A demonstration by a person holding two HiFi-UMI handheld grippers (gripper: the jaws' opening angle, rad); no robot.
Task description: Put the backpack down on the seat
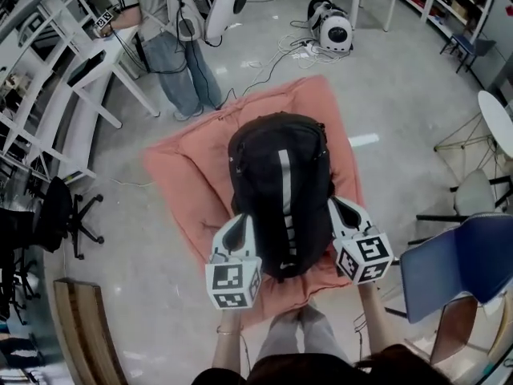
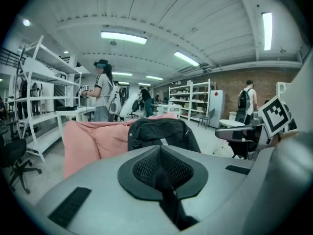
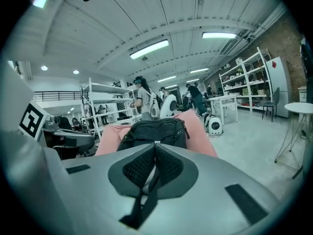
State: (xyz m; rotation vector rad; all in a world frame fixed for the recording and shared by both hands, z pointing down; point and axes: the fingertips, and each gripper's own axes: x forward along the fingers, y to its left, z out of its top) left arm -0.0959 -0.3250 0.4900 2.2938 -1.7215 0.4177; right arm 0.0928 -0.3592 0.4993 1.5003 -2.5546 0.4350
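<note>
Backpack [image 1: 280, 184], straps [image 3: 142, 199] clamped in left claw [image 1: 244, 217], right claw [image 1: 336, 204]

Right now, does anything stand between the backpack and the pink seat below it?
Nothing visible does. The backpack, its straps clamped in the left gripper and right gripper, is directly over the pink seat.
</note>
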